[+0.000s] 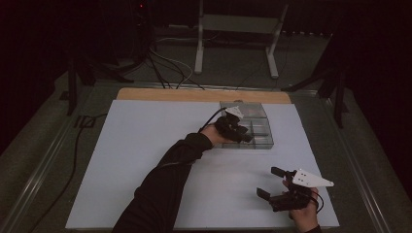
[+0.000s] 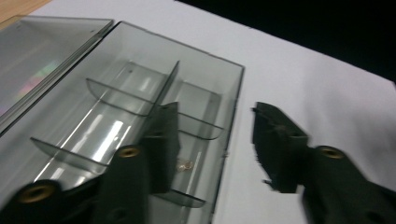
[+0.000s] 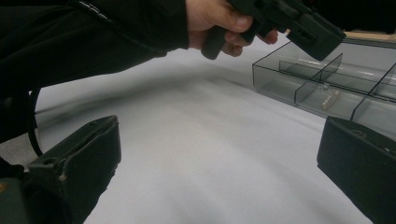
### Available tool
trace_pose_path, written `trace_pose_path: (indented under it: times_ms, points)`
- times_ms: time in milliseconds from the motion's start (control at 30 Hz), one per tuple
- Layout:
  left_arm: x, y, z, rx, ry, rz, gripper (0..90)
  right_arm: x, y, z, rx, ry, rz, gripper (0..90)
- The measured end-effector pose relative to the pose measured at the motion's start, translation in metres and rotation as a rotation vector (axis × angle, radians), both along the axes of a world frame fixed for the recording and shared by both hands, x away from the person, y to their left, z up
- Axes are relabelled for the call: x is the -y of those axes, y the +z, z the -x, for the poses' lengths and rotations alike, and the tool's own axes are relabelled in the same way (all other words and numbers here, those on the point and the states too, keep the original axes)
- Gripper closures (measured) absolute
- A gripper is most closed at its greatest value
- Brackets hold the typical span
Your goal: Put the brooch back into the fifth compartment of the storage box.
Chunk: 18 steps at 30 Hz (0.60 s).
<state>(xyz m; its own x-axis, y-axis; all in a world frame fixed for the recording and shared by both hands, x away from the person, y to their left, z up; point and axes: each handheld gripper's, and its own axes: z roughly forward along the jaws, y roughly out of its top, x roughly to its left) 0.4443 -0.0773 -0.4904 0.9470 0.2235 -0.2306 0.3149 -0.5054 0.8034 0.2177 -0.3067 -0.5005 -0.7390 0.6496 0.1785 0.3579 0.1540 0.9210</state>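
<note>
Right now the left gripper (image 2: 210, 140) has its two black jaws parted with nothing between them, one jaw hanging inside the clear smoky plastic compartment box (image 2: 140, 88) and the other outside its near wall, over the white table sheet (image 2: 299, 74). Just below the inner jaw, on the floor of a compartment, lies a small pale metallic piece (image 2: 185, 164), apparently dropped there. In the high view that gripper (image 1: 241, 136) sits over the box (image 1: 257, 131) near the far right of the sheet, its open lid lying flat behind it. The right gripper (image 1: 272, 182) hovers low near the front edge, well apart from the box, its jaws spread wide and empty.

My worry is the withdrawal: the inner jaw stands close to a thin divider, so a sideways pull could catch the wall and drag or tip the light box, jolting the small piece into another compartment
</note>
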Motion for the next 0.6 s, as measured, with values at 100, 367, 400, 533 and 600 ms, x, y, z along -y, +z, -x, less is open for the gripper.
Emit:
trace_pose_path:
  times_ms: [100,367,400,533,600]
  points:
    - [-0.002,0.004,0.004,0.005,-0.001,-0.002,38.3,0.000,0.000,0.000,0.000,0.000,0.000,0.0]
    - [-0.014,0.017,0.012,-0.006,0.038,0.011,15.6,0.000,0.000,0.000,0.002,-0.002,0.003,0.0]
    - [-0.016,0.019,0.013,-0.008,0.043,0.008,12.4,0.000,0.000,0.000,0.002,-0.003,0.003,0.0]
    - [-0.029,0.025,0.014,-0.035,0.026,0.020,2.0,-0.001,0.000,0.000,0.001,-0.003,0.006,0.0]
    - [-0.035,0.027,0.016,-0.023,0.029,0.018,1.3,-0.001,-0.001,0.000,0.000,-0.003,0.006,0.0]
